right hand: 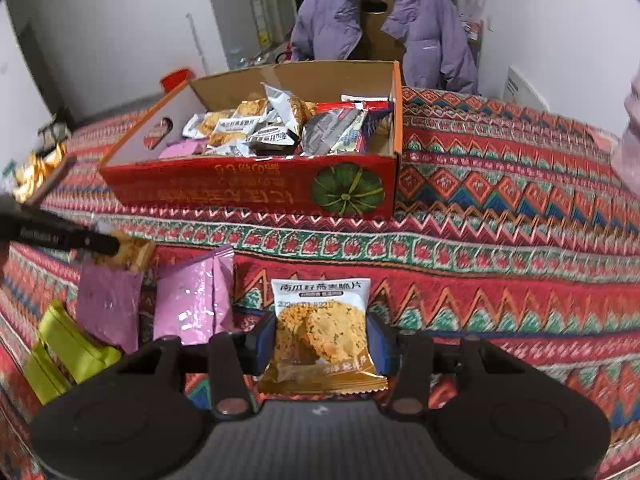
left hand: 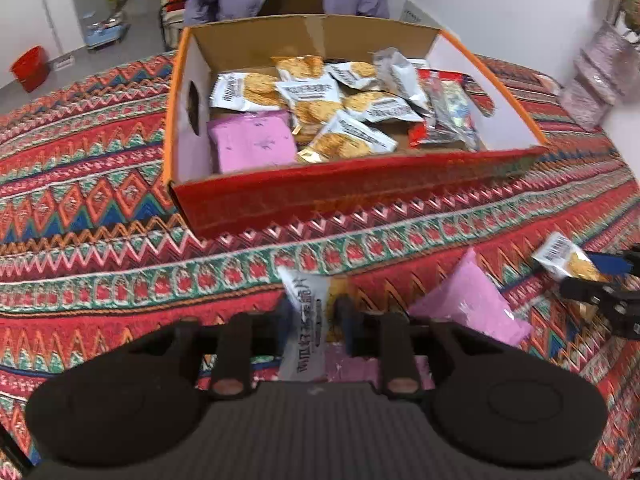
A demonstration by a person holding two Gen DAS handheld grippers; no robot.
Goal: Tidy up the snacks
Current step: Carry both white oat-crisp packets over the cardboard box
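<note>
A red cardboard box (left hand: pixel 360 196) with several snack packets stands on the patterned cloth; it also shows in the right wrist view (right hand: pixel 248 192). My left gripper (left hand: pixel 312 312) is shut on a white oat-crisp packet (left hand: pixel 306 304), held edge-on in front of the box. My right gripper (right hand: pixel 322 338) is shut on another oat-crisp packet (right hand: pixel 322 328), face up above the cloth; it shows at the right edge of the left wrist view (left hand: pixel 568 260). Pink packets (right hand: pixel 196 296) and a green packet (right hand: pixel 64 348) lie loose on the cloth.
A pink packet (left hand: pixel 472 300) lies right of my left gripper. A purple jacket (right hand: pixel 384 28) hangs on a chair behind the box. A red bucket (left hand: pixel 30 66) stands on the floor at far left. A pink bag (left hand: pixel 600 76) sits at the table's right.
</note>
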